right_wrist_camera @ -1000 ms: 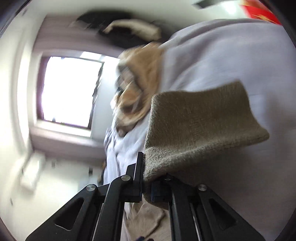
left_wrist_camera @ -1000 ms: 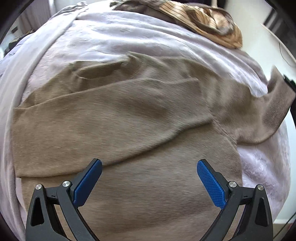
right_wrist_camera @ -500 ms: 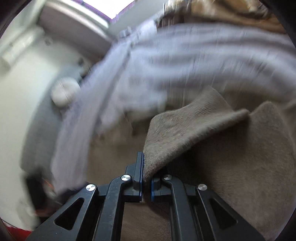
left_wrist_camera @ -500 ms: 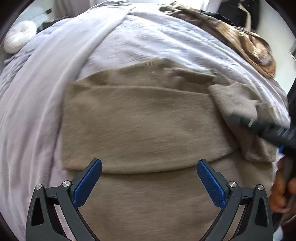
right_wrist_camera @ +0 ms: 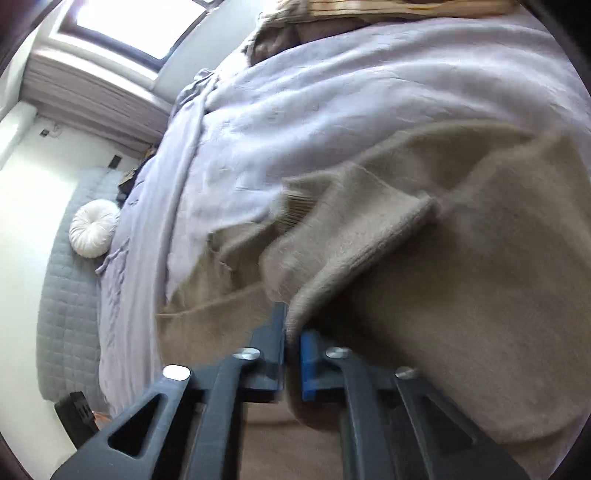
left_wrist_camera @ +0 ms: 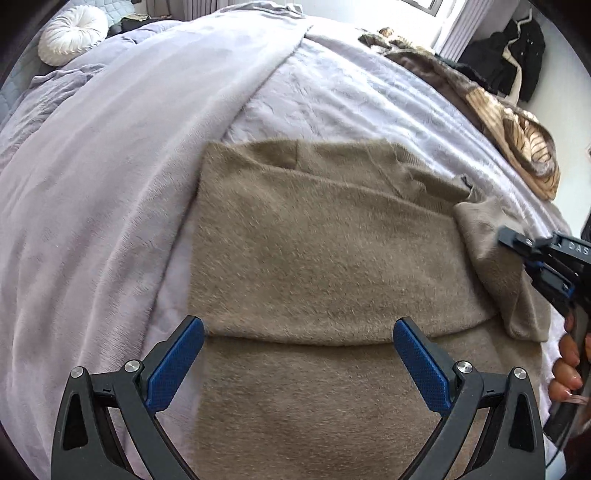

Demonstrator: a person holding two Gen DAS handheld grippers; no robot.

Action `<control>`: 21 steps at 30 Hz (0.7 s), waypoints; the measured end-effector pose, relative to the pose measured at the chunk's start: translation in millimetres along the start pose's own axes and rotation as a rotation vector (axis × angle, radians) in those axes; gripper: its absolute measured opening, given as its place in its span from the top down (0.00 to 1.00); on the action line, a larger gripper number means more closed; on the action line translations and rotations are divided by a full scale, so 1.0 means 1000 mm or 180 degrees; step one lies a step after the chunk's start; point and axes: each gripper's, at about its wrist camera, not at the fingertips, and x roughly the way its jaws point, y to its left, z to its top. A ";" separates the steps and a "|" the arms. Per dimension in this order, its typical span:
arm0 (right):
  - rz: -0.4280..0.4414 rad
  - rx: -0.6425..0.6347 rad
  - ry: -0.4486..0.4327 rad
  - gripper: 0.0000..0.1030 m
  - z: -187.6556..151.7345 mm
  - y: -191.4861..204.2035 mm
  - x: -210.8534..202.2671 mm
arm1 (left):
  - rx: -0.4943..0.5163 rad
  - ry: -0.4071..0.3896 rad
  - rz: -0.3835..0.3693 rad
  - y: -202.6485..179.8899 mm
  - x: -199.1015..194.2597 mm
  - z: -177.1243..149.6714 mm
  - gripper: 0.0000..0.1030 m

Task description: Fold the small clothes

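Note:
A tan knit sweater lies on the lilac bedspread with one sleeve folded flat across its body. My left gripper is open and empty, hovering over the sweater's lower half. My right gripper comes in from the right edge of the left wrist view. It is shut on the sweater's other sleeve and holds it over the body's right side. In the right wrist view the gripper pinches the sleeve between its fingers.
A brown striped garment lies at the bed's far right. A round white cushion sits at the far left by the grey headboard. Dark clothes hang by the far wall. A folded blanket crosses the bed.
My right gripper has carried the sleeve from out at the right in over the sweater's body. My left gripper has shifted its view left; it stays open.

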 end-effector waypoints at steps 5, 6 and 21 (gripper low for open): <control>-0.0029 -0.1081 0.0256 0.94 -0.025 0.072 0.030 | -0.0103 -0.0085 -0.0273 0.016 -0.008 0.009 0.00; -0.0063 -0.1239 0.0375 0.94 -0.033 0.079 0.039 | -0.0102 -0.0095 -0.0353 0.017 -0.007 0.011 0.00; -0.0409 -0.0761 0.0562 0.63 -0.066 0.010 -0.017 | -0.0416 0.0328 -0.1125 -0.015 0.047 0.036 0.00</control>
